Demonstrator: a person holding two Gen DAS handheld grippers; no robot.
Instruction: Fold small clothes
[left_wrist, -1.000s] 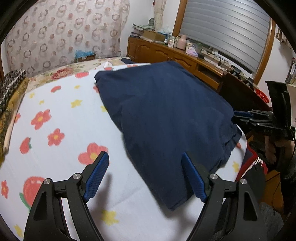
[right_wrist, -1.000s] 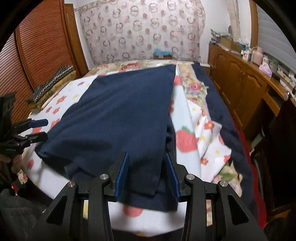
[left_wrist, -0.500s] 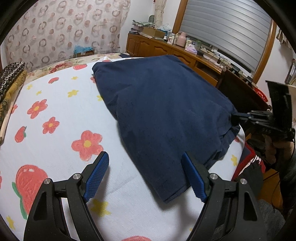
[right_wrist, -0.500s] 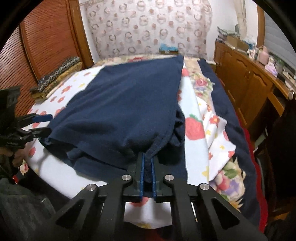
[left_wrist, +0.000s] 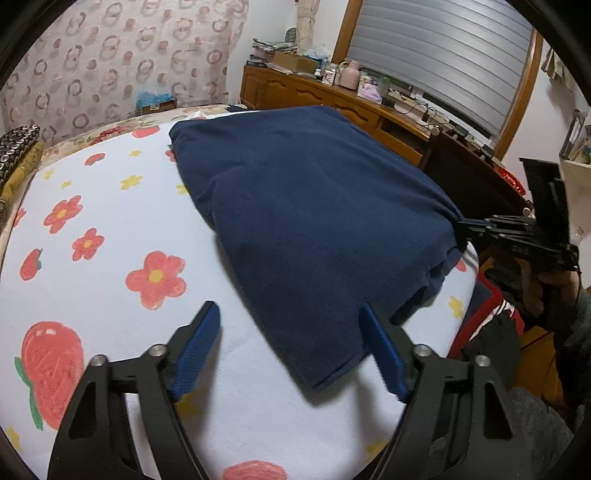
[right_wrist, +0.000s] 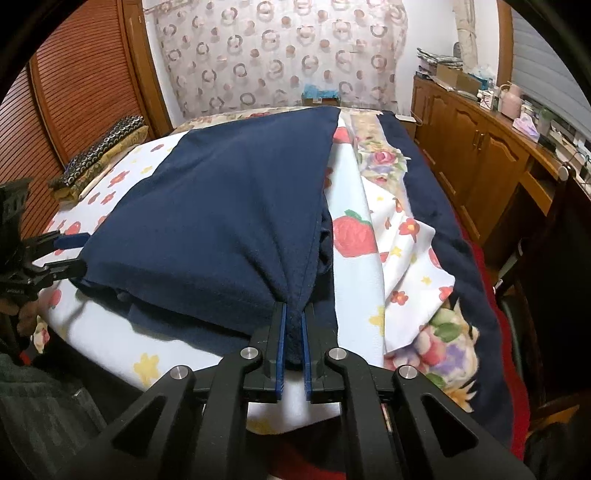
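Lying spread over the flowered sheet (left_wrist: 110, 221), the navy garment (left_wrist: 314, 206) fills the near half of the bed, one corner bunched and lifted toward the right gripper (right_wrist: 293, 325). A second ago that gripper stood open around the hem; now its blue pads are pressed tight on a pinch of the cloth, and creases fan away from the grip. So the first corner is secured, and the fold can probably begin once the other corner is held.

The left gripper (left_wrist: 291, 347) has not closed: its fingers stand wide apart, hovering just above the garment's other near corner, which pokes between them untouched. It has edged closer to that corner than before.

Beyond the garment, a rumpled floral quilt (right_wrist: 406, 236) lies heaped along its far-right edge, beside the wooden cabinets (right_wrist: 480, 147); a fold carried that way could snag on it. A patterned cushion (right_wrist: 103, 147) sits well apart by the louvred doors.
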